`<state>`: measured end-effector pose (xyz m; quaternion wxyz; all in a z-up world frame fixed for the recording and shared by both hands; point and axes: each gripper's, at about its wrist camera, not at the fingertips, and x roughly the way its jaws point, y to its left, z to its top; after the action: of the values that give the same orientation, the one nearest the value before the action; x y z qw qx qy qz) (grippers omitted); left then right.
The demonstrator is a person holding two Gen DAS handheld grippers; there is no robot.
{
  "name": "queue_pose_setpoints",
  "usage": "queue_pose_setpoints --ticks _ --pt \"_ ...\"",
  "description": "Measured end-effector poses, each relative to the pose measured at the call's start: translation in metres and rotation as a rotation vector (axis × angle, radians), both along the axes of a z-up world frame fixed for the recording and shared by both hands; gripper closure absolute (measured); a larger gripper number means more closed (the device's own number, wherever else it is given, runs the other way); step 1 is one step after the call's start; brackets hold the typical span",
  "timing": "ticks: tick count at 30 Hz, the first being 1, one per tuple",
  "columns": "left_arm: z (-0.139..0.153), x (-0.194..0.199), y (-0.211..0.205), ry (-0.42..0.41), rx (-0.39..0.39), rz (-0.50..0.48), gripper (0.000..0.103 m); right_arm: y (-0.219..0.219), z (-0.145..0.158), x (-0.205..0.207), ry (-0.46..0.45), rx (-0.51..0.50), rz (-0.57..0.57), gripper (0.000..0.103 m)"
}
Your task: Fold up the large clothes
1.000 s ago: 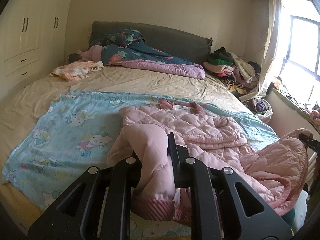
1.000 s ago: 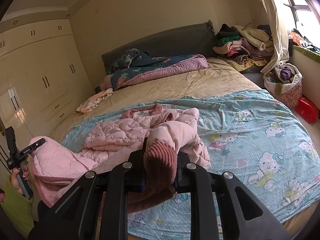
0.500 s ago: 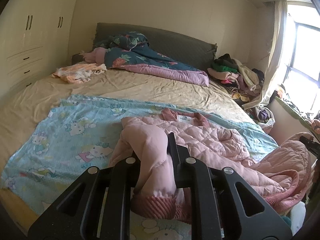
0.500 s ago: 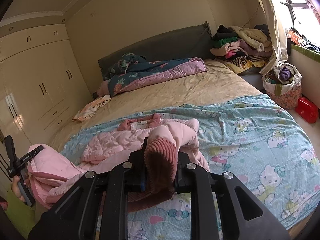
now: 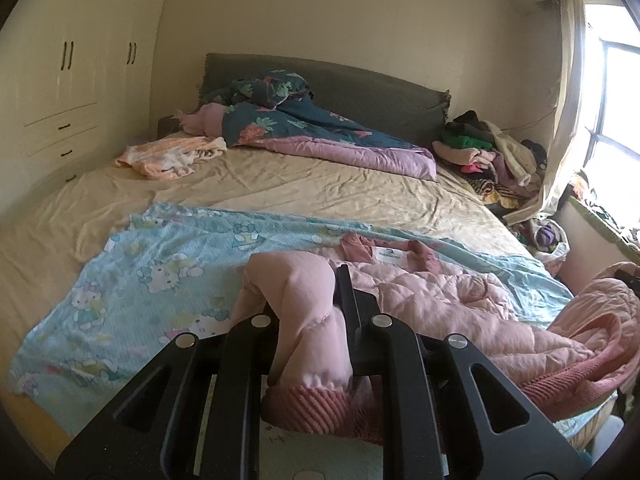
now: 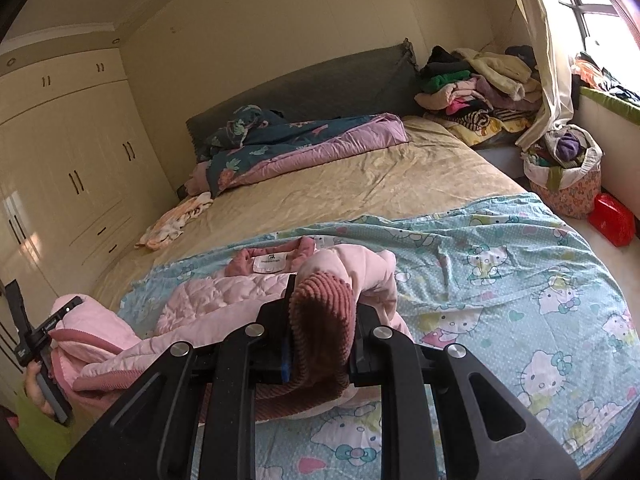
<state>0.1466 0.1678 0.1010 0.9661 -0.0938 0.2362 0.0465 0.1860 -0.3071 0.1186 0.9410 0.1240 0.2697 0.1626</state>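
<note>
A pink quilted jacket lies crumpled on a blue cartoon-print sheet on the bed; it also shows in the right wrist view. My left gripper is shut on one pink sleeve near its ribbed cuff. My right gripper is shut on the other sleeve's ribbed cuff. The collar with a white label points toward the headboard. The left gripper also shows at the left edge of the right wrist view.
A dark floral quilt lies by the headboard. A small peach garment is on the beige sheet. A clothes pile, a basket and a red box stand right of the bed. Wardrobes are on the left.
Both grippers have moved forward over the bed with the sleeves held, carrying the cuffs toward the collar. The jacket body has bunched closer to the collar.
</note>
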Motion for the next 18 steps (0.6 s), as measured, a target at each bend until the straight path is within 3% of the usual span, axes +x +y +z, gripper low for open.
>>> queue_pose_setpoints --ticks 18 --pt "-0.004 0.055 0.001 0.068 0.041 0.026 0.094 -0.011 -0.013 0.082 0.172 0.096 -0.008 0.085"
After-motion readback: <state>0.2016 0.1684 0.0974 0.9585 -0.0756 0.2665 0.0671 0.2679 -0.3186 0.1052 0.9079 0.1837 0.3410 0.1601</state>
